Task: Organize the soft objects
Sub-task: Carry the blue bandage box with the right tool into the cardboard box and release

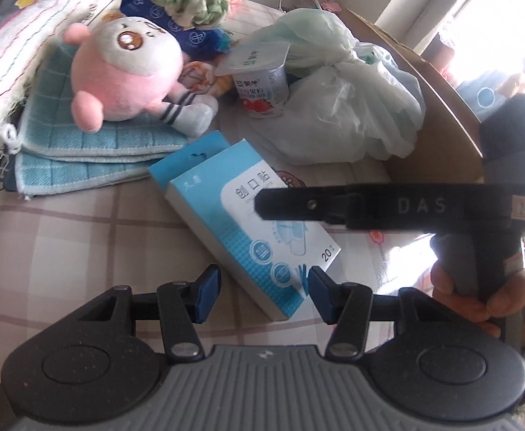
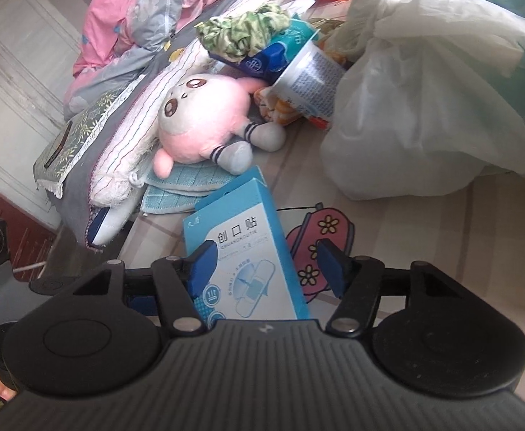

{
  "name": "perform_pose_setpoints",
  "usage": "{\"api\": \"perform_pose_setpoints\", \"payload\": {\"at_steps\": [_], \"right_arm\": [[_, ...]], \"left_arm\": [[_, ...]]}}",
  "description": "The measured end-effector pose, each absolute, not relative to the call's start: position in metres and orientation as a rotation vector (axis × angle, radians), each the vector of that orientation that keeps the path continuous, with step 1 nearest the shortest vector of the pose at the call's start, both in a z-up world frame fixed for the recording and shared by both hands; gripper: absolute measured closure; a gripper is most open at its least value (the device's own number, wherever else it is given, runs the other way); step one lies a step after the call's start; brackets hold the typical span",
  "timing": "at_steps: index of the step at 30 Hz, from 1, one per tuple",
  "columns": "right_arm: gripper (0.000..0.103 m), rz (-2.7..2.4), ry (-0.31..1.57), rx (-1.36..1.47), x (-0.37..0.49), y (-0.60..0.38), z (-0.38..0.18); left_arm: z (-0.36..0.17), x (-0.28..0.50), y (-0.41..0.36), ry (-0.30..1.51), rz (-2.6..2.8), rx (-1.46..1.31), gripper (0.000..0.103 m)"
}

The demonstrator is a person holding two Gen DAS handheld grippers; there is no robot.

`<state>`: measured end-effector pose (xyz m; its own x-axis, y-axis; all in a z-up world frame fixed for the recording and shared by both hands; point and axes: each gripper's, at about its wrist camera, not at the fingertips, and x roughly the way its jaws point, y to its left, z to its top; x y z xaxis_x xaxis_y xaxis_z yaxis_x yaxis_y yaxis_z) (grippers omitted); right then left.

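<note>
Blue plaster box (image 2: pixel 248 251) lies between my right gripper's (image 2: pixel 266 265) parted jaws; left gripper (image 1: pixel 264 294) gapes too; closing off-centre could skid it.

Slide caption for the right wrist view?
Right gripper open around the blue box; pink plush on teal cloth behind.

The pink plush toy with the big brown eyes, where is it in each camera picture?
Left wrist view: the pink plush toy is upper left, lying on the folded teal cloth.
Right wrist view: the pink plush toy is left of centre, against the striped bedding, above the teal cloth.
Shared landmark: the blue and white cardboard box lies just below the toy in both.
</note>
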<state>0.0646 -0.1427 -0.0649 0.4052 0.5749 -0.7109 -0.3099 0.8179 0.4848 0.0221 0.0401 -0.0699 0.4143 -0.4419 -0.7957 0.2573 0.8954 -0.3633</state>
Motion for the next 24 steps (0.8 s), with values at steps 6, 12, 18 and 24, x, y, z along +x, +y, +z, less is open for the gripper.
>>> {"api": "perform_pose_setpoints", "payload": {"at_steps": [6, 12, 18, 24], "right_arm": [[0.047, 0.584, 1.033, 0.281, 0.059, -0.137, -0.066], [0.057, 0.569, 1.063, 0.403, 0.057, -0.147, -0.068], [0.061, 0.598, 1.014, 0.444, 0.051, -0.147, -0.047], [0.061, 0.628, 0.91, 0.441, 0.05, -0.153, -0.006]], "left_arm": [[-0.071, 0.023, 0.031, 1.045, -0.422, -0.158, 0.048], [-0.056, 0.013, 0.031, 0.972, -0.37, -0.13, 0.048], [-0.03, 0.003, 0.028, 0.892, -0.315, -0.063, 0.048], [0.009, -0.001, 0.022, 0.78, -0.297, -0.024, 0.048]]}}
